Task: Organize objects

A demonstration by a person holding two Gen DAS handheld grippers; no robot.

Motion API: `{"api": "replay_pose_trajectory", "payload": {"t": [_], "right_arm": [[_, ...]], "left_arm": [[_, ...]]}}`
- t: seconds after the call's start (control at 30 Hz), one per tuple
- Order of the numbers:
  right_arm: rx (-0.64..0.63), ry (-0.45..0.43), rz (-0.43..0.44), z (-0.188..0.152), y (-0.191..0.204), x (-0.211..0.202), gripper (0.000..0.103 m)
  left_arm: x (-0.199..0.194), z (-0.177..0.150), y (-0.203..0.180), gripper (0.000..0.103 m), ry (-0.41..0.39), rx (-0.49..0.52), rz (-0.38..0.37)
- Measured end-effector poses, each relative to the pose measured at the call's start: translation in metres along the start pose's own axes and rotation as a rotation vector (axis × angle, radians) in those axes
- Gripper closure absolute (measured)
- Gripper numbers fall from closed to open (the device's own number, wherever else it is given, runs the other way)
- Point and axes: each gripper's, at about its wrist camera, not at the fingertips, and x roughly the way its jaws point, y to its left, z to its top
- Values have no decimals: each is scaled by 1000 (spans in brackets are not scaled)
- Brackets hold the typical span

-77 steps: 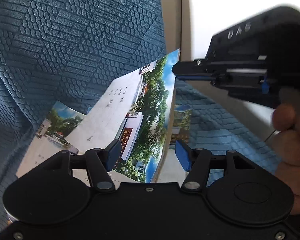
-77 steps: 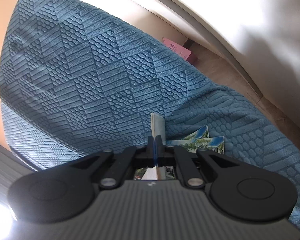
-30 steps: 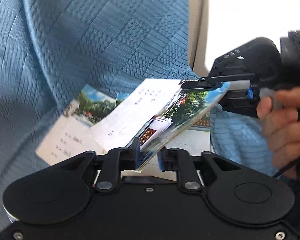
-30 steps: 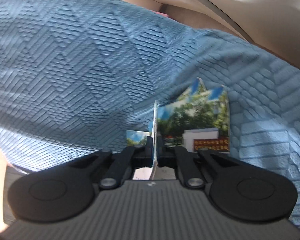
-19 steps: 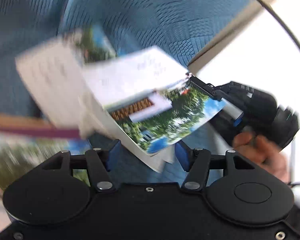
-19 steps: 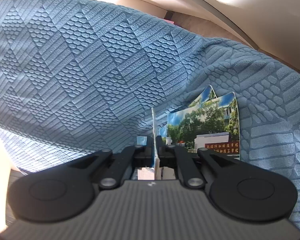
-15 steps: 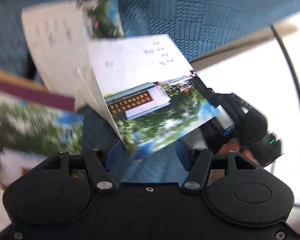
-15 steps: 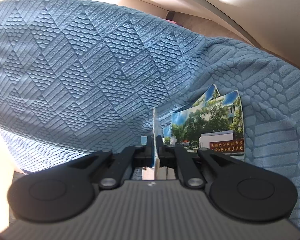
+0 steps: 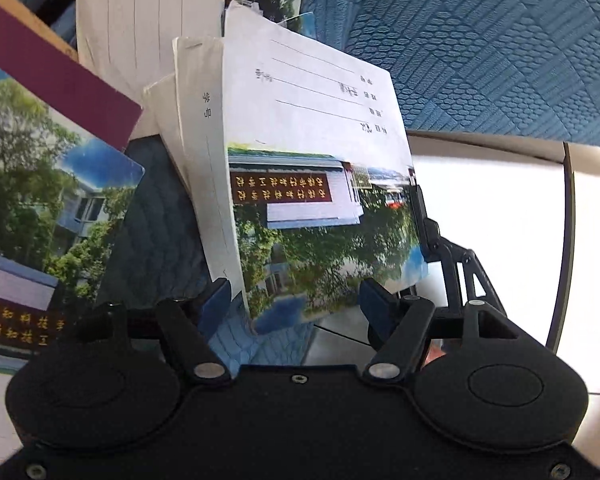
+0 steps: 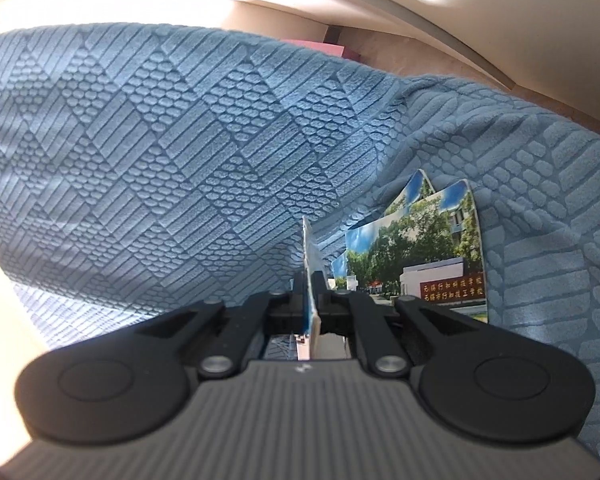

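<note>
A stack of thin booklets [image 9: 308, 200] with white lined backs and a tree-and-building photo hangs in front of my left gripper [image 9: 296, 304]. Its lower corner dips between the blue pads, whose jaws are opening and do not press it. The right gripper [image 9: 422, 216] clamps the stack's far edge. In the right wrist view, my right gripper [image 10: 310, 292] is shut on that stack [image 10: 309, 248], seen edge-on. More booklets [image 10: 428, 264] lie on the blue blanket [image 10: 180, 140] just right of it.
Loose booklets lie at the left of the left wrist view: a photo cover [image 9: 32, 200], one with a maroon band [image 9: 60, 76] and a lined white back [image 9: 148, 12]. The quilted blue blanket [image 9: 500, 40] fills the upper right. A pink object [image 10: 320, 46] sits on the floor beyond.
The left jaws have opened and let go of the stack, and the left gripper has rolled and sunk. The right gripper still clamps the stack and has hardly moved.
</note>
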Motion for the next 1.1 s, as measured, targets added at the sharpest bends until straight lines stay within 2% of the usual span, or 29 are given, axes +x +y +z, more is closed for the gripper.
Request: {"api": "replay_pose_trajectory", "payload": {"t": [0.07, 0.27, 0.4, 0.47, 0.63, 0.9, 1.1], "right_arm": [[7, -6, -3, 1, -1, -3, 99], [-40, -25, -40, 0, 3, -9, 99], [-97, -44, -68, -2, 9, -14, 99], [-128, -46, -92, -5, 12, -17, 99], [-247, -59, -166, -20, 26, -28, 98], [-533, -37, -330, -66, 54, -37, 98], [-674, -27, -391, -100, 68, -48, 98]], "left_arm": [[6, 2, -2, 41, -1, 6, 1], [13, 3, -5, 64, -5, 20, 45], [9, 0, -6, 87, -10, 32, 66], [3, -2, -8, 92, -21, 31, 72], [-15, -9, -24, 96, -59, 119, 113], [-49, -26, -40, 100, -103, 240, 198], [-75, -47, -42, 101, -127, 302, 224]]}}
